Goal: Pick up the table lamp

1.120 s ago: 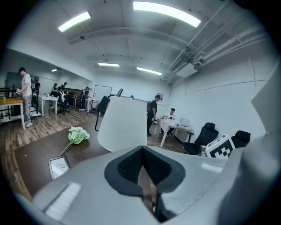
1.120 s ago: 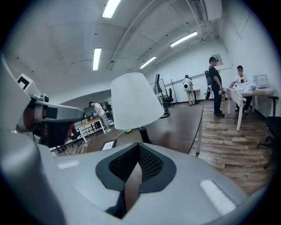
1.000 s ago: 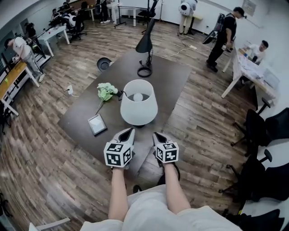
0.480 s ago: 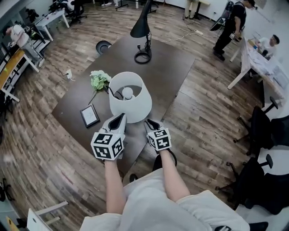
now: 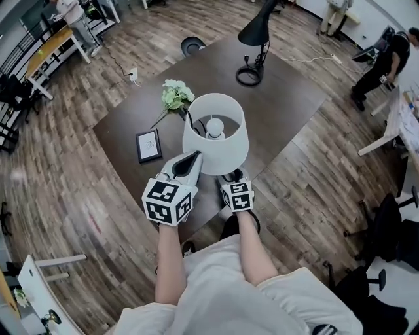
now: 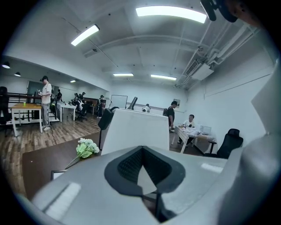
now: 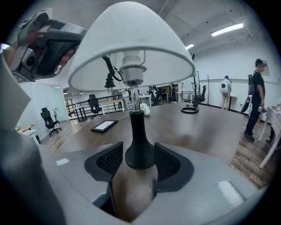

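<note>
White-shaded table lamp (image 7: 131, 48) — black base (image 7: 139, 151) clamped between the right tongs (image 7: 139, 163).

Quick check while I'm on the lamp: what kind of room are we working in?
Probably an open-plan office or lab: black swivel chairs, white desks with people working at them, and ceiling strip lights over a wood-look floor.

We note on dark table (image 5: 288, 105), from its centre: black desk lamp (image 5: 257, 29) 1 o'clock, flowers (image 5: 175, 96) 10 o'clock, framed picture (image 5: 148, 145) 8 o'clock.

Steep overhead, two low close-ups; lamp (image 5: 215, 134) apparently shared.
</note>
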Tool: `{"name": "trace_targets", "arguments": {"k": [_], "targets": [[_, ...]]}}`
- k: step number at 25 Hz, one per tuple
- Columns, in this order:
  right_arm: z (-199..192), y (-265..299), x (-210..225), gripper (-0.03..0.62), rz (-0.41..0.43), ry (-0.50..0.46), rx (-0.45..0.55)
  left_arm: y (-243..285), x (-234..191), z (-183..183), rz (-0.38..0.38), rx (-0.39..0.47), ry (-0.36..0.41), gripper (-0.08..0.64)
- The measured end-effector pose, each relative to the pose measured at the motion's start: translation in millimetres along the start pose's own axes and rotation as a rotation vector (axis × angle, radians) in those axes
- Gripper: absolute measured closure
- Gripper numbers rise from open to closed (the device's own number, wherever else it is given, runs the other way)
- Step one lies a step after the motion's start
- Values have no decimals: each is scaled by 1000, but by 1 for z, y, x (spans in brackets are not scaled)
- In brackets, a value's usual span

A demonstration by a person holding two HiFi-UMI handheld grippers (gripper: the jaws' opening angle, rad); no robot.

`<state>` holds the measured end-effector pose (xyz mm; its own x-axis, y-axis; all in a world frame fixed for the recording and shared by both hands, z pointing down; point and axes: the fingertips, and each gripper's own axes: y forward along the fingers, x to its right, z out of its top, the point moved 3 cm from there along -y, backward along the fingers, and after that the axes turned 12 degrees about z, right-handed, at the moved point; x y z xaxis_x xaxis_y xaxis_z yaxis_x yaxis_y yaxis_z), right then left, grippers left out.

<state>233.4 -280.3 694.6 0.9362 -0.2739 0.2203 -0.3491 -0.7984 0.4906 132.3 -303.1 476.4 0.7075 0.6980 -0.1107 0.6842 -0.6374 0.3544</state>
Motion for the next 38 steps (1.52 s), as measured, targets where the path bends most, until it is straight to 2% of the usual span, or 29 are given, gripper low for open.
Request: {"name": "trace_targets", "arguments": {"k": [10,20,27,32,38], "targets": [[12,49,19,310,128,-74,-4,19,-15,16,146,49,-1,560],[21,88,14,301,235,-188,-47,24,-30,20,299,79,-28,560],[16,103,14,328,316,-274,-130,27,-40,23,417,105,-83,560],[27,106,13,348,381,-305,-111,32,-40,17,501,80,-94,560],[34,110,6,362,426,-304,-80,29,-48,13,562,73,-121,560]]}}
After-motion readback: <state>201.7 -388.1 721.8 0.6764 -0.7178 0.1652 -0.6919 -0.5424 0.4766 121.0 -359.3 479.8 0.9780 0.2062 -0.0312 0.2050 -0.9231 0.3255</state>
